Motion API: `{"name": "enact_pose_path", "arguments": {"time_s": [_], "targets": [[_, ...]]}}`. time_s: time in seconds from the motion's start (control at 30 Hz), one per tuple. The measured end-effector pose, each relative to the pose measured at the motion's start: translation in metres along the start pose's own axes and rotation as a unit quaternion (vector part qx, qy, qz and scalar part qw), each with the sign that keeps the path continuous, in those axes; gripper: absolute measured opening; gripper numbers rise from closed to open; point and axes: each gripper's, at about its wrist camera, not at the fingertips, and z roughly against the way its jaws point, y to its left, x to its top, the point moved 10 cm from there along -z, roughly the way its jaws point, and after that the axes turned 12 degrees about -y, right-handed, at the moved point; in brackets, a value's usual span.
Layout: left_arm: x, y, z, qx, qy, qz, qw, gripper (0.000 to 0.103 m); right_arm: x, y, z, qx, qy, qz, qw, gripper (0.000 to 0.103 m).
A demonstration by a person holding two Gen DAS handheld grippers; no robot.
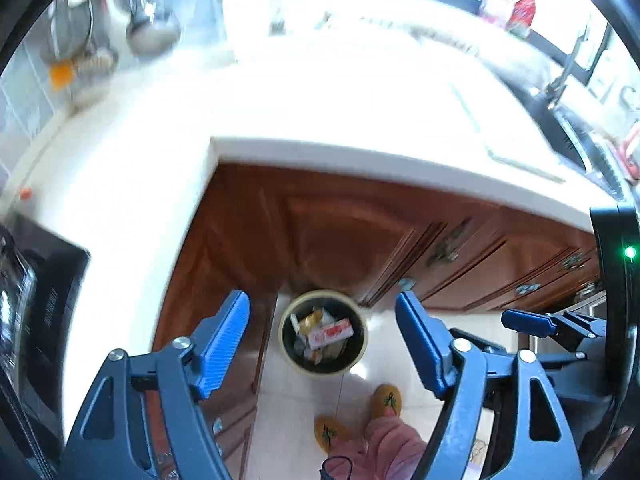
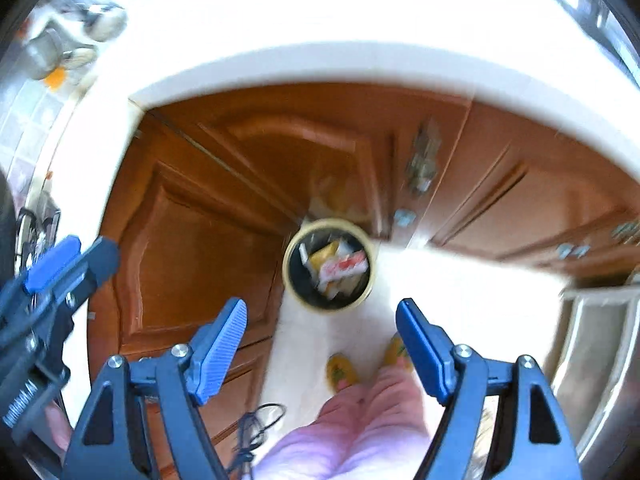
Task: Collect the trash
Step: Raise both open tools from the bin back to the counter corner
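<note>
A round black bin with a pale rim [image 1: 323,366] stands on the light floor by the corner cabinet, far below me. Several wrappers lie inside it, among them a red and white pack [image 1: 332,332]. The bin also shows in the right wrist view [image 2: 289,276], with the same pack [image 2: 344,267]. My left gripper [image 1: 322,301] is open and empty, high above the bin. My right gripper [image 2: 322,307] is open and empty, also above it. The right gripper's fingers [image 1: 528,322] show at the right of the left wrist view; the left gripper's fingers [image 2: 54,264] show at the left of the right wrist view.
A white L-shaped counter [image 1: 280,112] runs above brown wooden cabinets [image 1: 328,224]. Pots and an orange item [image 1: 62,74] sit at its back left. A sink [image 1: 592,148] is at the right. The person's pink trousers and yellow slippers [image 1: 386,400] stand beside the bin.
</note>
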Motion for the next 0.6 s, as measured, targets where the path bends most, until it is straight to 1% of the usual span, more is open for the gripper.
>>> {"name": "enact_pose_path", "arguments": {"time_s": [0.1,0.17,0.27,0.47,0.53,0.6], "targets": [[0.025,-0.008,0.026,-0.007,-0.025,-0.010,0.9996,0.078,0.021,0.005,0.039,-0.003,-0.046,0.015,0.999,0.078],[0.041,-0.013,0.041,-0.013,-0.044,-0.013,0.9989,0.078,0.036,0.006,0.066,-0.015,-0.083,0.026,0.996,0.078],[0.064,-0.020,0.069,-0.014,-0.079,-0.018,0.9966,0.082,0.052,0.006,0.097,-0.023,-0.120,0.028,0.992,0.078],[0.101,-0.029,0.114,-0.026,-0.141,-0.037,0.9890,0.084,0.083,0.003,0.155,-0.028,-0.184,0.008,0.982,0.078],[0.112,-0.029,0.130,-0.025,-0.163,-0.040,0.9856,0.088,0.092,0.002,0.172,-0.026,-0.208,0.000,0.978,0.078],[0.123,-0.029,0.146,-0.023,-0.180,-0.041,0.9825,0.091,0.099,0.004,0.183,-0.024,-0.228,-0.004,0.973,0.078]]}}
